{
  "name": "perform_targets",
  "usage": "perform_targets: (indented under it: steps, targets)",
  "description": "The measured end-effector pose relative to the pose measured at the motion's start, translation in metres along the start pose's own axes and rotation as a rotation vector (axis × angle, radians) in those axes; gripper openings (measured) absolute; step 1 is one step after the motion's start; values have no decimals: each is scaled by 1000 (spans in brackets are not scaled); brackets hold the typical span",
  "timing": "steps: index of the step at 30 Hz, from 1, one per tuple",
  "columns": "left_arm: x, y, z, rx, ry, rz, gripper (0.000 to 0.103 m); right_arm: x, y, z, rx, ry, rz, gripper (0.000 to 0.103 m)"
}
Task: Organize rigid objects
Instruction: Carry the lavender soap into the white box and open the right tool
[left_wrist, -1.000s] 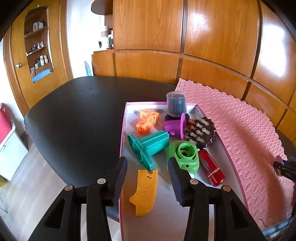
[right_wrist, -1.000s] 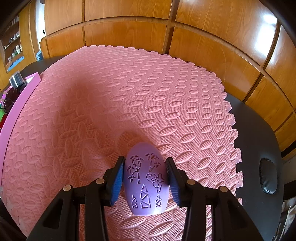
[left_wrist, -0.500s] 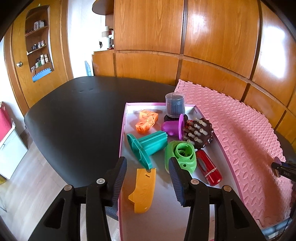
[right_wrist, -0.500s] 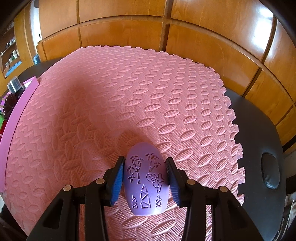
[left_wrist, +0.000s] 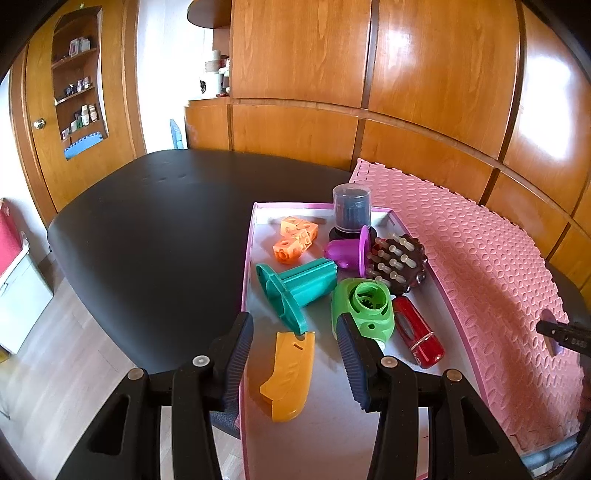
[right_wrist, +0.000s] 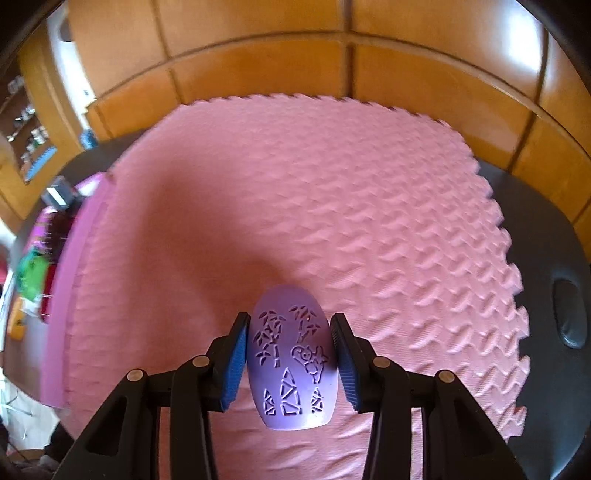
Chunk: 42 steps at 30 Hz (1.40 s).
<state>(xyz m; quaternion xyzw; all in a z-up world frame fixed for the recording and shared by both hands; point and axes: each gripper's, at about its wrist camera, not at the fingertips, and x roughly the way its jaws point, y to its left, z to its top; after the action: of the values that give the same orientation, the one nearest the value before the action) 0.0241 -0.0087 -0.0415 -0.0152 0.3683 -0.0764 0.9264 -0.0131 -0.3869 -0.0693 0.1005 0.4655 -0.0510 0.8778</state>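
Both views are bright with daylight. Strong glare sits on the glossy wood panels (left_wrist: 424, 74) at the upper right of each frame. The left wrist view is sharp. The right wrist view is smeared by motion blur, mostly at its left edge, where the objects are perhaps not recognisable. A soft shadow lies on the pink mat (right_wrist: 332, 203). Fisheye bending curves the edges, with dark corners

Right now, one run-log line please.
left tool: open, over tray | right tool: shut on lilac case, above pink mat
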Motion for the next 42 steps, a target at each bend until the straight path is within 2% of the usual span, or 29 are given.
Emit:
perform_targets:
  steps: [9, 13, 17, 25, 35, 42]
  targets:
    - [1, 5, -2, -11, 3, 8, 48, -28, 105, 10, -164, -64, 210, 44]
    - [1, 10, -2, -24, 1, 13, 48, -32, 147, 7, -214, -58, 311, 44]
    - [1, 18, -3, -41, 0, 27, 48, -26, 188, -3, -281, -33, 367, 44]
    - [4, 27, -5, -60, 9, 43, 48, -4, 232, -17, -370, 20, 339, 44]
    - [7, 27, -6, -56, 17, 51, 48, 8, 243, -20, -474, -58, 130, 44]
    - [8, 26, -6, -51, 21, 53, 48, 11, 231, -16, -423, -53, 146, 45]
